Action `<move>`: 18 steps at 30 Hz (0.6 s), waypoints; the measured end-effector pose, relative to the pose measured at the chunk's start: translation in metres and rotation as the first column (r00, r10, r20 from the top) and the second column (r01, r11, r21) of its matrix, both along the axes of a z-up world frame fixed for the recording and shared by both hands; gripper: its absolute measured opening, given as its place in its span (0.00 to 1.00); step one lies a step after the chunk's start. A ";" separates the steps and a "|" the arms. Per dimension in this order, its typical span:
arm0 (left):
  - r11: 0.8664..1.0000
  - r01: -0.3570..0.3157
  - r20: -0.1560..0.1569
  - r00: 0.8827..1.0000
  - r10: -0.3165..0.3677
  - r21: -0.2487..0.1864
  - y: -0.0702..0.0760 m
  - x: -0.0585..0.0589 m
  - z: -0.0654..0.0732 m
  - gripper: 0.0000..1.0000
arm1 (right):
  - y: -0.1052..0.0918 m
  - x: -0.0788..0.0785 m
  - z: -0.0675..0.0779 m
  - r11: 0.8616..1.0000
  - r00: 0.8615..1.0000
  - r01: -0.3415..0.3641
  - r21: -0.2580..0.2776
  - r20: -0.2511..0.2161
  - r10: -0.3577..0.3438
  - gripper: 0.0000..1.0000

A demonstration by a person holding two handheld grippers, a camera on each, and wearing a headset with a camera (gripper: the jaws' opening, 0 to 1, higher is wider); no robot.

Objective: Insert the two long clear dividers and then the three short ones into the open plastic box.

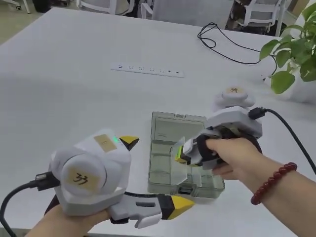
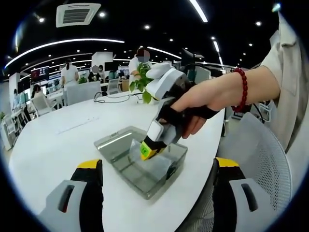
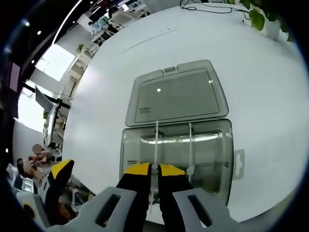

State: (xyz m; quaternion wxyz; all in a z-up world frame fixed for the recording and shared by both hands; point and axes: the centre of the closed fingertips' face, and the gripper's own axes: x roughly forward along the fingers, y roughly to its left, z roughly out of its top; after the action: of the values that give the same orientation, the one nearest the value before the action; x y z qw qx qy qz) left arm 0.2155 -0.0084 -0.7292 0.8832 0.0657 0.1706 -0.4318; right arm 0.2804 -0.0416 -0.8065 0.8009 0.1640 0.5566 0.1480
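An open clear plastic box [image 1: 163, 181] lies on the white table [image 1: 74, 98], its lid [image 1: 178, 127] folded back flat. My right gripper [image 1: 180, 151] hovers over the box's tray, shut on a thin clear divider [image 3: 155, 140] that stands in the tray [image 3: 212, 154]. A second divider [image 3: 189, 145] stands parallel to it on the right. My left gripper [image 1: 156, 173] is held just left of the box near the table's front edge, open with nothing between its fingers. From the left gripper [image 2: 157, 166] view, the right gripper [image 2: 153, 145] dips into the box [image 2: 120, 166].
A white power strip [image 1: 148, 69] lies mid-table. A black cable [image 1: 222, 42] loops at the back right, beside a potted plant [image 1: 296, 54]. A white round device [image 1: 234, 96] sits behind the box. Chairs stand past the far edge; people stand in the background [image 2: 70, 75].
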 end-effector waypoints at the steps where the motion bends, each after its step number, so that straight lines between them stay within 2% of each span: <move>1: 1.000 0.001 0.000 1.000 -0.001 -0.001 0.000 0.000 0.000 0.97 | 0.000 0.000 0.000 1.000 1.000 -0.008 -0.008 0.000 0.008 0.06; 12: 1.000 -0.003 0.002 1.000 0.003 -0.010 0.000 0.000 0.002 0.96 | 0.002 0.001 -0.001 0.992 0.995 -0.094 -0.090 0.011 0.095 0.07; 18: 1.000 -0.004 0.004 1.000 0.004 -0.010 0.001 0.000 0.003 0.96 | 0.005 0.000 -0.002 0.972 0.986 -0.159 -0.170 0.028 0.166 0.07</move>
State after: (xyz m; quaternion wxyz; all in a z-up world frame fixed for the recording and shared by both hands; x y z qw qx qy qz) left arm 0.2157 -0.0075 -0.7259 0.8848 0.0616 0.1668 -0.4306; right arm 0.2807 -0.0370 -0.8080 0.8085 0.0468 0.5618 0.1691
